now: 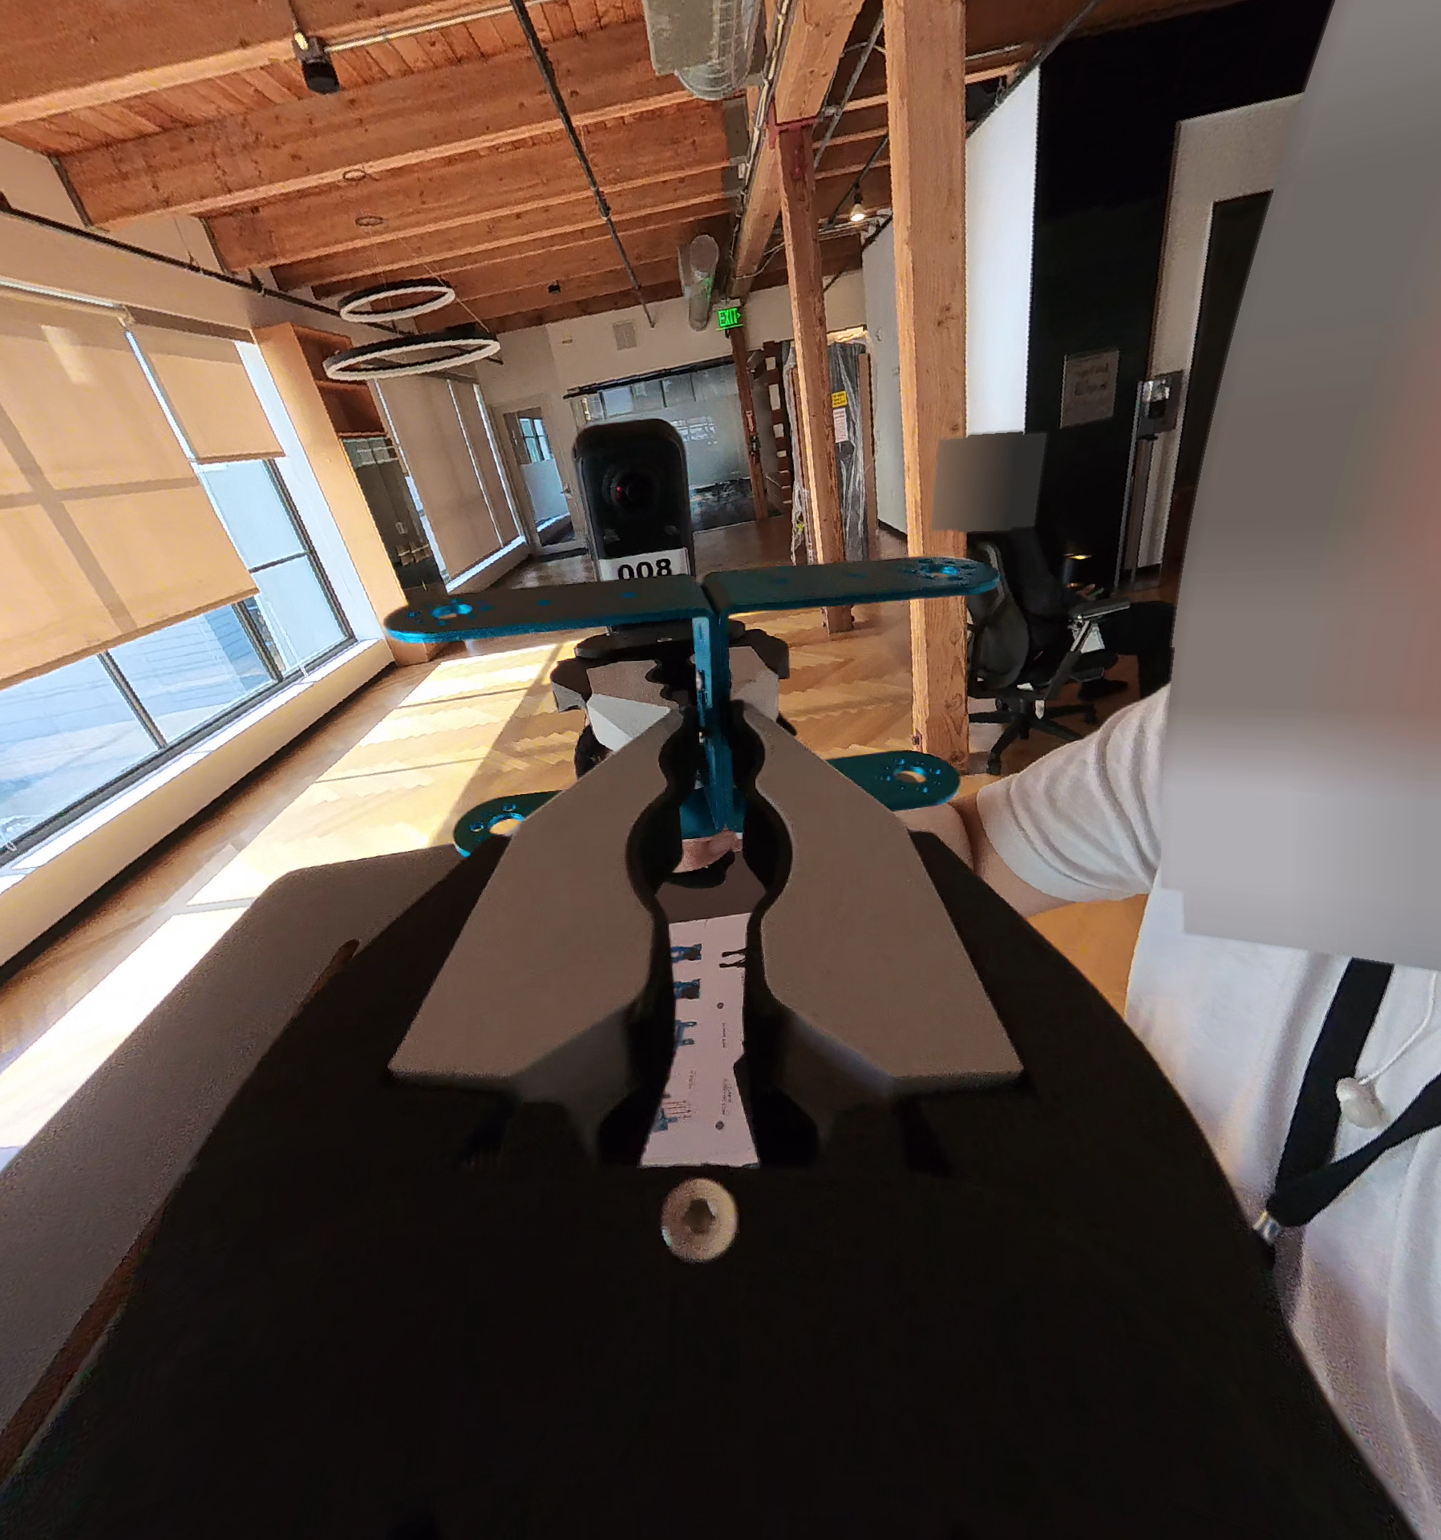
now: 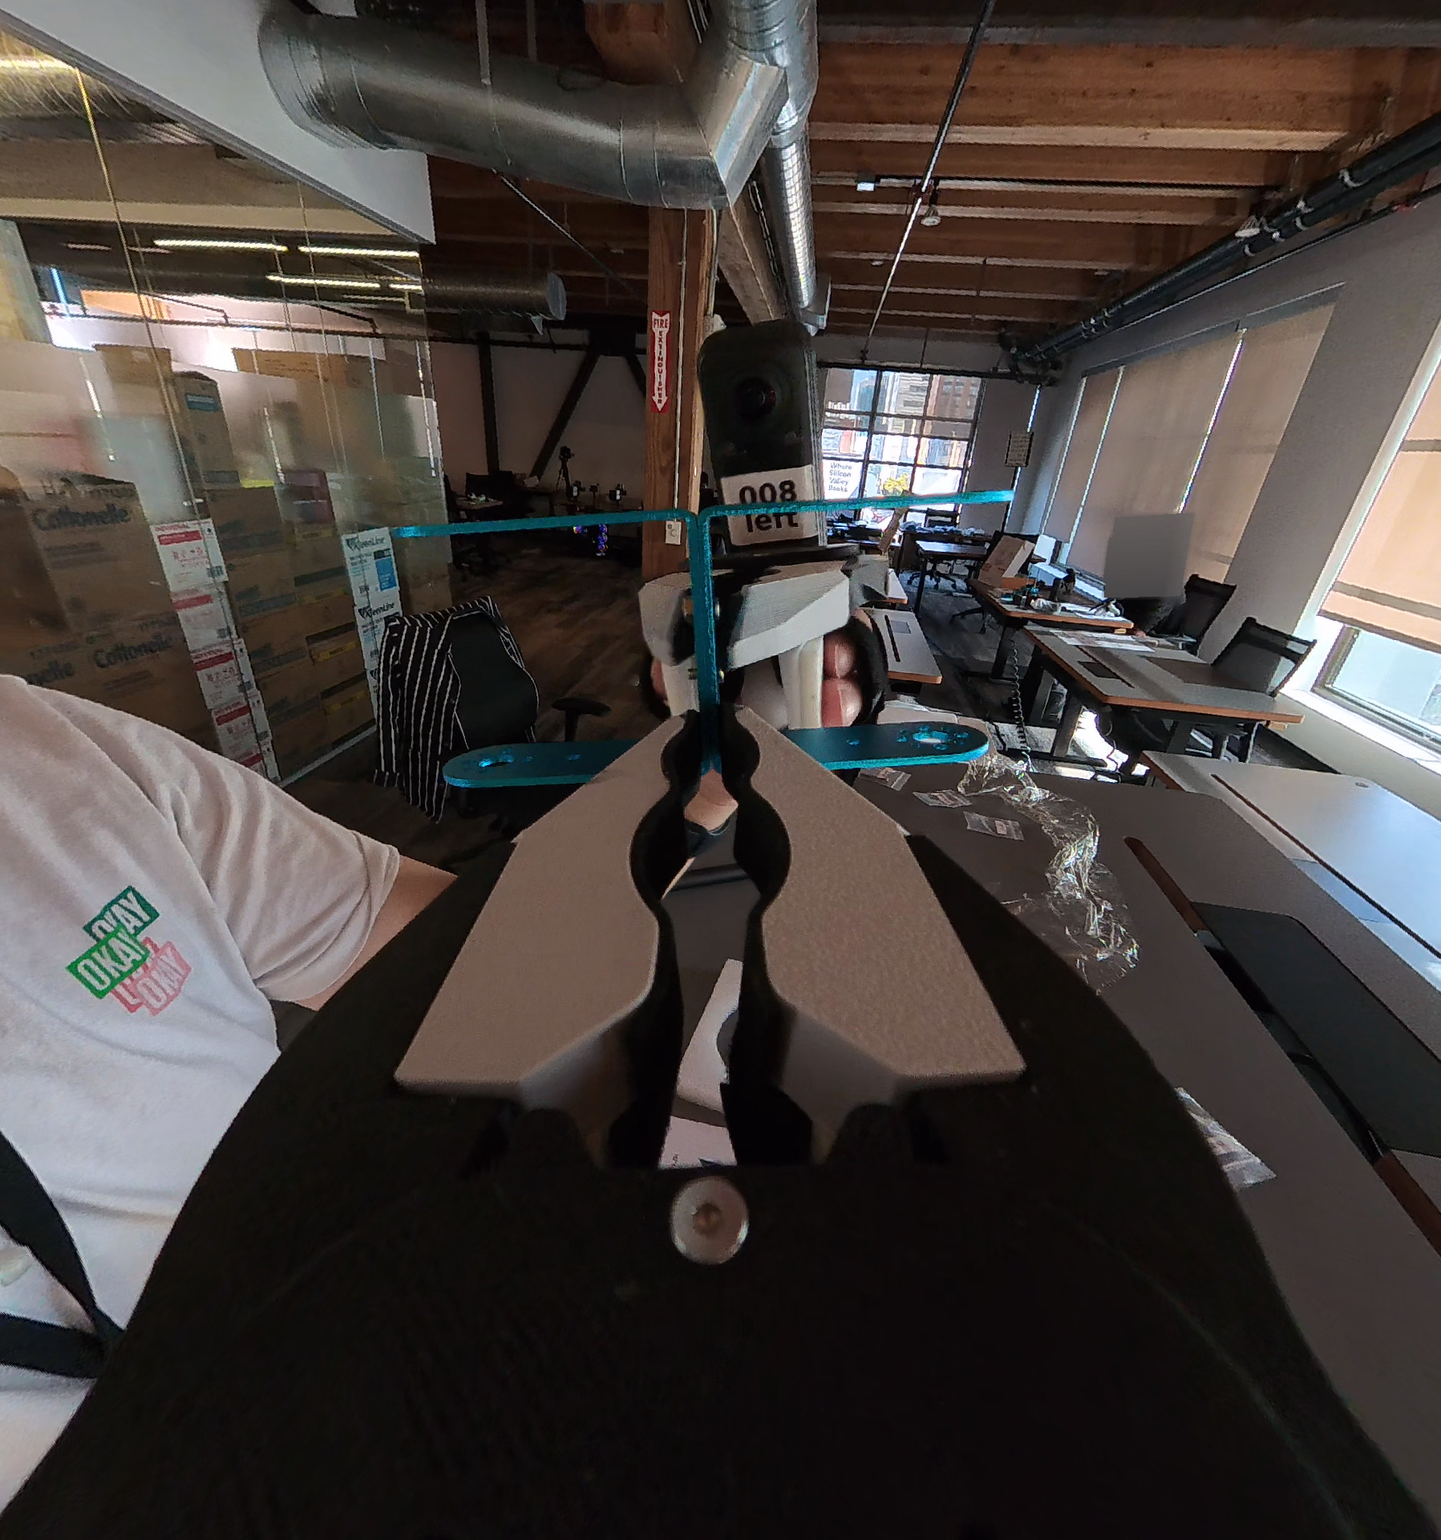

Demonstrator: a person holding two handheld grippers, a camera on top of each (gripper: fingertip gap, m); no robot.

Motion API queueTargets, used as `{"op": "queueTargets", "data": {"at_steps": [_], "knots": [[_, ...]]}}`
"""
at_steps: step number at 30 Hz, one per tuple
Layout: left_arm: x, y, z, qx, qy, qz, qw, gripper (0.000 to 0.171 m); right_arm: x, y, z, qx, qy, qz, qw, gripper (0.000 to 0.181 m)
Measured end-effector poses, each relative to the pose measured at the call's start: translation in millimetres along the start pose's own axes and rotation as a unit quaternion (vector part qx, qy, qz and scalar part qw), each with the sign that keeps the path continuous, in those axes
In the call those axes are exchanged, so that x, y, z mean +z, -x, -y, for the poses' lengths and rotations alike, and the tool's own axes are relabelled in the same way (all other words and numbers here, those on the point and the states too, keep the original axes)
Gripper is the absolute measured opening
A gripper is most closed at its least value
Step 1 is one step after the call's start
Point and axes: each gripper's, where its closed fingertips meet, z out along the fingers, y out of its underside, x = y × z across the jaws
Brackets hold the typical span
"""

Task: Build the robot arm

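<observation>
Two blue metal brackets (image 1: pixel 713 708) stand back to back, held up in the air between both grippers. Their flat arms with holes spread left (image 1: pixel 533 612) and right (image 1: pixel 850 583). My left gripper (image 1: pixel 713 729) is shut on the brackets' upright middle strip. The right gripper (image 1: pixel 683 683), with its black camera (image 1: pixel 633 500), faces it from the far side of the same strip. In the right wrist view my right gripper (image 2: pixel 708 742) is shut on the blue brackets (image 2: pixel 704 633). The left gripper (image 2: pixel 742 625) and the hand holding it are just behind them.
A dark grey table (image 2: pixel 1033 1042) lies below, with crumpled clear plastic wrap (image 2: pixel 1067 875) and small clear bags (image 2: pixel 942 798). A white printed sheet (image 1: pixel 708 1042) shows under my left gripper. A person in a white T-shirt (image 1: pixel 1283 1167) stands close. Wooden posts (image 1: pixel 929 375), office chairs (image 1: pixel 1025 650) and desks (image 2: pixel 1133 667) stand beyond. My two grippers' fingertips are within a few centimetres of each other.
</observation>
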Motion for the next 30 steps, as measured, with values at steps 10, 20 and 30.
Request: {"op": "queueTargets", "data": {"at_steps": [10, 20, 30], "knots": [[3.0, 11.2, -1.2, -0.095, 0.001, 0.006, 0.995, 0.005, -4.7, -8.6, 1.3, -0.002, 0.004, -0.026, 1.000, 0.002], [11.1, 32.5, -6.4, -0.104, 0.011, 0.073, 0.992, 0.003, -15.7, -25.9, 0.6, 0.009, 0.014, -0.064, 0.998, 0.003], [11.1, 41.9, -18.1, -0.136, 0.024, 0.082, 0.987, 0.002, -17.4, -34.2, -10.3, 0.040, 0.042, -0.073, 0.996, 0.003]]}}
